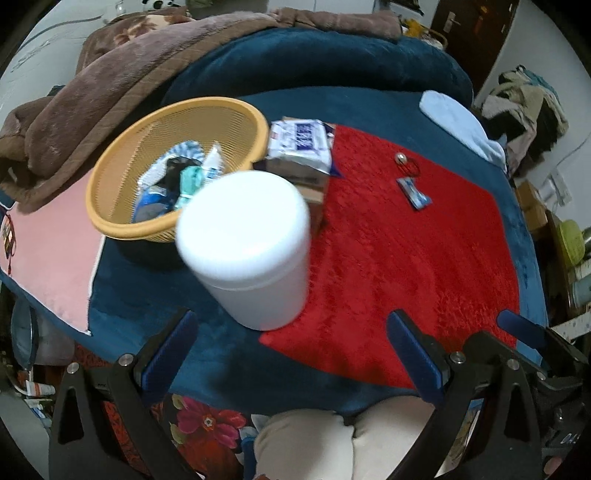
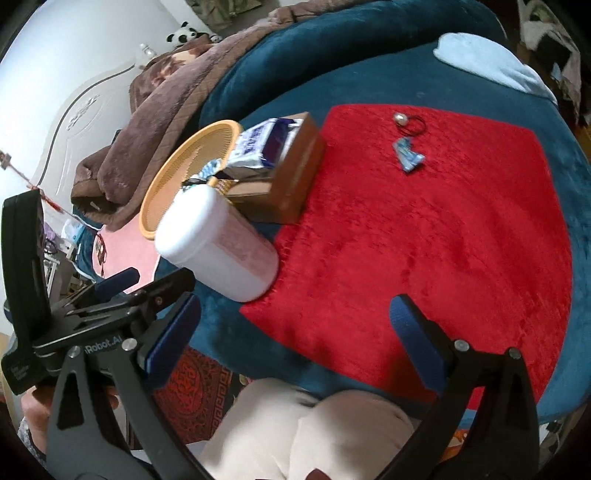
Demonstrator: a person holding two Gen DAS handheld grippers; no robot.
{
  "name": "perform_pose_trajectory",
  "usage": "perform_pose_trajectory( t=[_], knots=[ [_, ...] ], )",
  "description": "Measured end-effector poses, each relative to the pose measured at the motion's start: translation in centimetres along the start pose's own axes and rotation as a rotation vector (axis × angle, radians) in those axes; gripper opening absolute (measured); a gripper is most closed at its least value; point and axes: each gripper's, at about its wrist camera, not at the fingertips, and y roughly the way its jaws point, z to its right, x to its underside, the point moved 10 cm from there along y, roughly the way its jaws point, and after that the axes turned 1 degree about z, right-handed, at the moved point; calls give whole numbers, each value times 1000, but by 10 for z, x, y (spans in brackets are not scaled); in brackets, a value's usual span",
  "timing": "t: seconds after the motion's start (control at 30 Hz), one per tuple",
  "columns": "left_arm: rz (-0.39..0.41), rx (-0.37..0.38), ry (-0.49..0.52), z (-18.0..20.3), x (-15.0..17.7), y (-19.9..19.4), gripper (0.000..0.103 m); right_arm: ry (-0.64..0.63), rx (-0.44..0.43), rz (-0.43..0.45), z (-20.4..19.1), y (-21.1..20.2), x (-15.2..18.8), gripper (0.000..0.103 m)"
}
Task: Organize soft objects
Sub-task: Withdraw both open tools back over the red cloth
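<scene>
This is a lived-in bedroom at home. A bed [image 1: 369,110] covered in blue plush carries a rumpled brown blanket [image 1: 110,85]. A toy panda [image 2: 183,36] sits by the white wall, clothes [image 1: 528,96] pile up beside a dark wooden door [image 1: 465,26].

A yellow-orange mesh basket [image 1: 177,155] sits on the blue blanket, tilted, its rim beside a brown cardboard box [image 2: 295,173]. Inside the basket lie several soft items [image 1: 177,181]: striped blue-and-white cloth, something teal, something black and a white tube, all jumbled together. A soft white-and-blue tissue pack [image 1: 301,142] rests on top of the box, touching the basket's rim. A small blue-and-white wrapped packet [image 1: 413,192] lies flat on the red cloth, well apart from the basket.
</scene>
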Motion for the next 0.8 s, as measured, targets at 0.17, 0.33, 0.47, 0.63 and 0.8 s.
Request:
perform_pose_trajectory(
  t=[0.17,0.33,0.47,0.63,0.8],
  knots=[
    [-33,10,7,18,10,12,102,41,5,-8,25,-4,8,103],
    [-73,9,6,29,20,27,102,71,20,-9,46,-7,13,103],
    [-102,12,11,40,28,38,102,93,22,-15,60,-7,16,103],
    [-128,9,32,50,35,47,102,119,19,-28,72,-4,22,103],
    [-150,1,44,57,38,55,102,134,12,-40,82,0,24,103]
  ],
)
